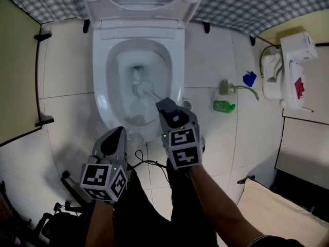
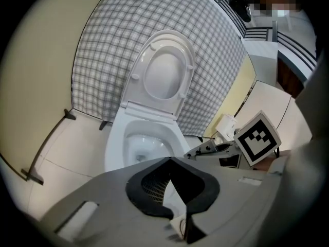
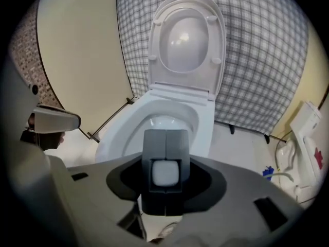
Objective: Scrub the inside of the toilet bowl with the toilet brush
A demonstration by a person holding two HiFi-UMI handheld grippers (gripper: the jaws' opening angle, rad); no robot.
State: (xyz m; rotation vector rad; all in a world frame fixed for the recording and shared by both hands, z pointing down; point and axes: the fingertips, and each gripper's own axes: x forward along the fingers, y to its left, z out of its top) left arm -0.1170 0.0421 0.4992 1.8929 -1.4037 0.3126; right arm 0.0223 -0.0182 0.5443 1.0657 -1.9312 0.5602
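Now: brush head lying ahead of and below the right fingers, inside the bowl

We are noting the right gripper (image 1: 164, 106) clamping its fingers (image 3: 153, 153) on the toilet brush (image 1: 141, 88). The pale handle end is showing square between them, so they are closed on it rather than fully together. The brush's long axis is running from the fingers down and away into the toilet bowl (image 1: 103, 71), with the head sitting low, near the bottom. The left gripper (image 1: 116, 134) is hanging by the front rim, off to the left. Its fingers are together and empty, well apart from the brush. We are judging the right hand nearer and doing the work: the coming stroke is calling for a sweep of the head along the inner wall.
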